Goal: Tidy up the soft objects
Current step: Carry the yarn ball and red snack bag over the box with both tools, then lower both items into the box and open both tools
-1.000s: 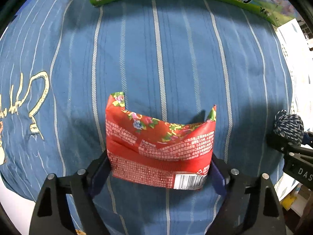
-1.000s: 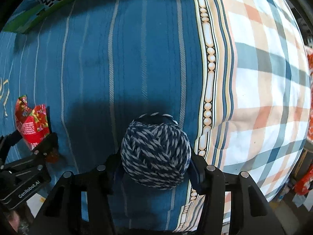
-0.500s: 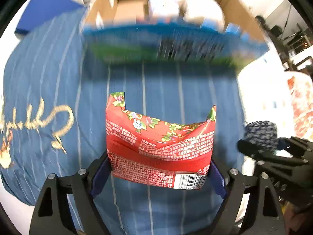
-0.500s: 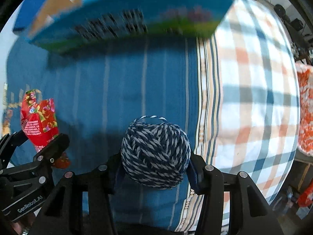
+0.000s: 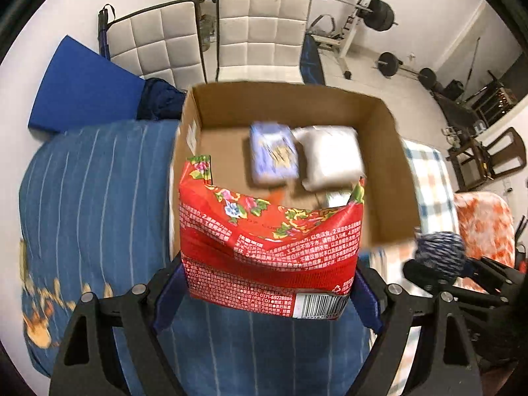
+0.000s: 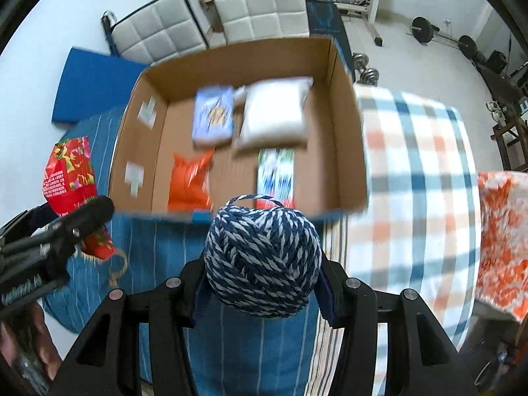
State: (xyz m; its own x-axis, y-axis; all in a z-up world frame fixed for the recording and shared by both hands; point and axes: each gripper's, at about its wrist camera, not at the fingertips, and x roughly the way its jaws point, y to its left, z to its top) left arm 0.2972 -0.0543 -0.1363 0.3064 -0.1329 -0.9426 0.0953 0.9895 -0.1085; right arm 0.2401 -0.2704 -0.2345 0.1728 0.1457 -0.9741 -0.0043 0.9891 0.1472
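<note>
Above the blue striped bedding (image 5: pixel 99 198), the left gripper (image 5: pixel 269 292) clamps a red snack bag (image 5: pixel 269 247), long axis crosswise, open top toward the cardboard box (image 6: pixel 346 125). Rightward, the right gripper (image 6: pixel 260 287) grips a yarn ball (image 6: pixel 262 260) near the box's front edge.

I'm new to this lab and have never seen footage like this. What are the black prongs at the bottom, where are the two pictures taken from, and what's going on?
There is no robot here. A person holds a two-finger tool in each hand, each with a wide-angle camera looking along its fingers, so the black prongs are those fingers.

The left camera's picture shows the left hand-held gripper shut on a red snack bag. The right camera's picture shows the right hand-held gripper shut on a blue-and-white yarn ball.

Ahead, an open cardboard box rests on a blue striped blanket beside a plaid cloth. Inside lie a white pillow pack, a purple packet, an orange bag and another blurred packet.
</note>
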